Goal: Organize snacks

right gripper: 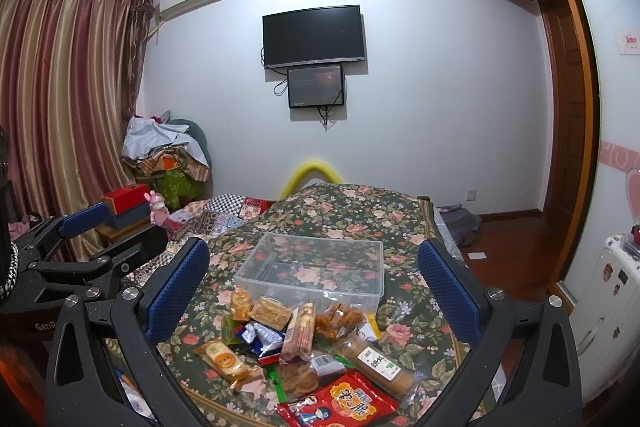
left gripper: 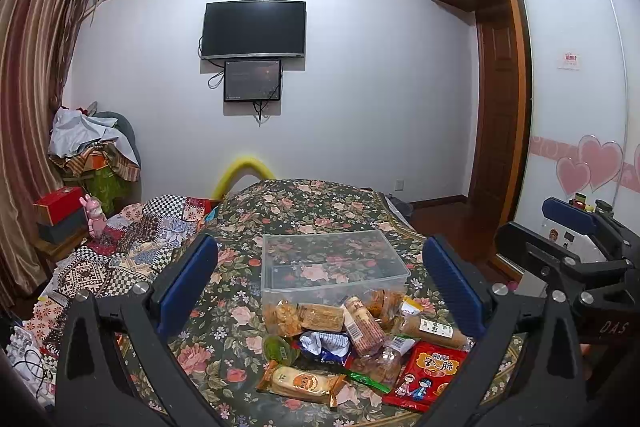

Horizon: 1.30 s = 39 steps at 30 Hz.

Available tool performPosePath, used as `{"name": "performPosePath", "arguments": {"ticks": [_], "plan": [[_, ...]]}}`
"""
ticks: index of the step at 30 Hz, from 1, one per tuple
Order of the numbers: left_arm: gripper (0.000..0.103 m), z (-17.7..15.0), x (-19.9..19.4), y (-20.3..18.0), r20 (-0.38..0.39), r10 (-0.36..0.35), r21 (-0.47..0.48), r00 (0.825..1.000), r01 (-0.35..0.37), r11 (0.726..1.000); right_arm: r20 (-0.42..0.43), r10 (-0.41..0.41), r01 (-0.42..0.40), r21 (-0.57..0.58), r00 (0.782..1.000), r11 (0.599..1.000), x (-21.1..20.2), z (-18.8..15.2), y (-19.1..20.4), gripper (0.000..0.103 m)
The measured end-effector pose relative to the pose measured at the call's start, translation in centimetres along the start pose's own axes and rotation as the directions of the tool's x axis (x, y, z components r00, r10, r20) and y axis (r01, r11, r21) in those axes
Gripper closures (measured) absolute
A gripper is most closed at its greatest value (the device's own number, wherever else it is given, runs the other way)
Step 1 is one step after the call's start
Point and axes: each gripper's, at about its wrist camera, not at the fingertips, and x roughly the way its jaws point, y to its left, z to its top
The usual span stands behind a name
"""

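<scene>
The left gripper (left gripper: 320, 283) and right gripper (right gripper: 316, 287) both have their jaws wide open, holding nothing. The pile of snacks (left gripper: 352, 339) lies on the flowery surface (left gripper: 224, 311). The clear box (left gripper: 332, 263) sits just beyond it, at 12 o'clock.

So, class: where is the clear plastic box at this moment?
In both wrist views the clear plastic box sits empty on the floral cloth, near the centre, just beyond the snack pile and below the wall television.
</scene>
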Motion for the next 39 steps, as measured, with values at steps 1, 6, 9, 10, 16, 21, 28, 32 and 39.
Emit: {"name": "performPosePath", "arguments": {"ticks": [1,6,9,10,16,21,28,32,39], "plan": [[0.000,0.0,0.0,0.0,0.000,-0.003,-0.002,1.000,0.003,1.000,0.000,0.000,0.000,0.001,1.000,1.000,0.0,0.0,0.0,0.000],[0.000,0.0,-0.1,0.1,0.004,-0.002,-0.005,1.000,0.002,1.000,0.001,0.000,0.000,0.000,1.000,1.000,0.0,0.0,0.0,0.000],[0.000,0.0,-0.1,0.1,0.004,-0.002,-0.007,1.000,0.002,1.000,0.000,-0.001,0.001,-0.001,1.000,1.000,0.0,0.0,0.0,0.000],[0.000,0.0,-0.1,0.2,0.004,0.000,-0.009,1.000,0.000,1.000,0.000,-0.001,0.001,-0.001,1.000,1.000,0.0,0.0,0.0,0.000],[0.000,0.0,-0.1,0.5,0.005,0.006,-0.010,1.000,-0.006,1.000,0.000,-0.003,0.003,-0.001,1.000,1.000,0.0,0.0,0.0,0.000],[0.000,-0.1,0.2,0.7,-0.003,0.004,-0.020,1.000,-0.004,1.000,-0.003,-0.010,0.010,-0.002,1.000,1.000,0.1,-0.1,0.0,0.000],[0.000,-0.8,1.2,1.2,-0.015,-0.001,-0.011,1.000,0.001,1.000,-0.043,-0.026,0.027,0.003,0.999,1.000,1.3,-0.7,-0.5,0.000],[0.000,-1.5,2.7,1.8,-0.053,0.002,-0.002,0.999,-0.002,1.000,-0.077,-0.041,0.042,0.003,0.996,0.999,2.4,-1.4,-1.3,0.000],[0.011,-4.5,8.0,2.8,-0.223,0.015,0.013,0.975,-0.012,1.000,-0.183,-0.085,0.087,0.006,0.979,0.996,5.1,-3.4,-3.8,0.000]]}}
